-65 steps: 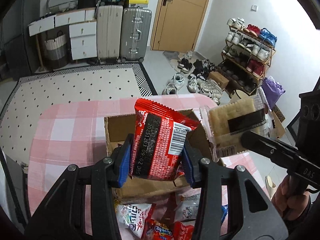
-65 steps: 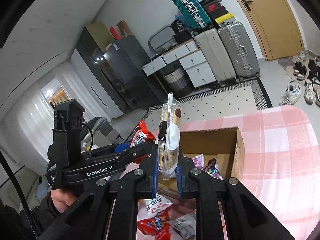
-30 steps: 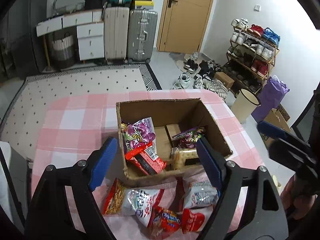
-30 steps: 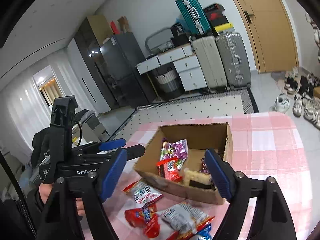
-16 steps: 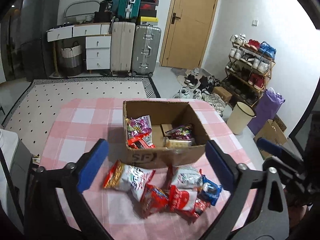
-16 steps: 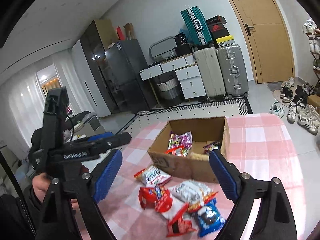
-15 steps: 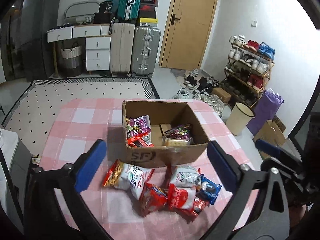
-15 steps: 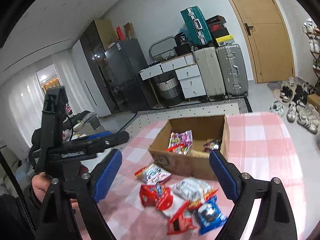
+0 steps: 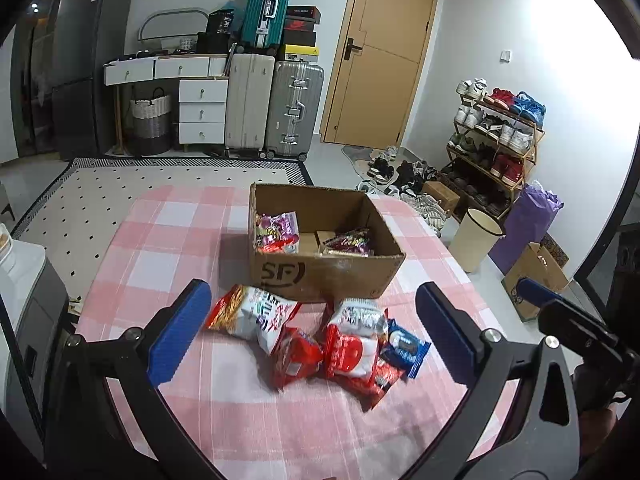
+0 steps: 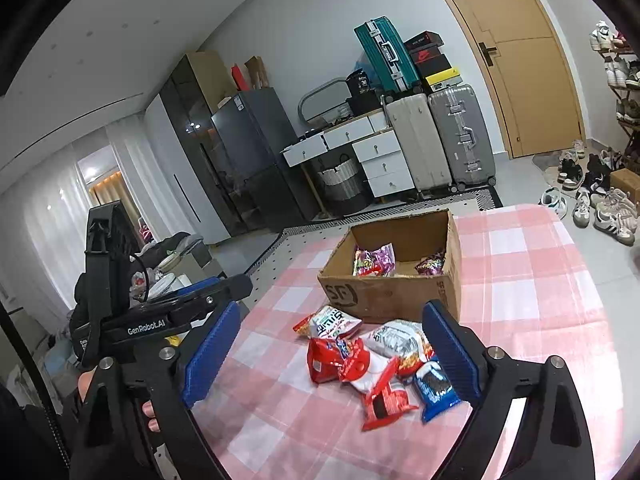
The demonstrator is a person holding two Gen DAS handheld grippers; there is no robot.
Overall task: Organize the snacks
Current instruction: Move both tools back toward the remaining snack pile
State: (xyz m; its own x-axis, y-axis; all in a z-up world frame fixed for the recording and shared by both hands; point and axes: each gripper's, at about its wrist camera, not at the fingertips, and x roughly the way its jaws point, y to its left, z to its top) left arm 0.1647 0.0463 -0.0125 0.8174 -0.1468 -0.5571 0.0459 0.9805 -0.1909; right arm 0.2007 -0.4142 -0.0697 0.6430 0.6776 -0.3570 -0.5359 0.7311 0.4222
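The loose snack packets lay in a heap on the pink checked tablecloth, just in front of the cardboard box, and they overlapped so much that I could not count them or trace where each one ended. A white and red bag sat nearest the box's printed front wall, its long axis slanting from the box toward my left side; a red packet lay partly under it, and a small blue packet at the right edge of the heap pointed one corner away from the box. Inside the box, a purple packet leaned against the left wall and a darker one lay near the front right; the near wall hid whatever was lower down. The box's long side ran across my left view. My left gripper hung above the heap with its blue pads spread wide and nothing between them. My right gripper was likewise parted, its jaws having just been widening, empty too, with the heap showing in the gap. The left hand was mostly hidden behind its handle; only fingertips showed.
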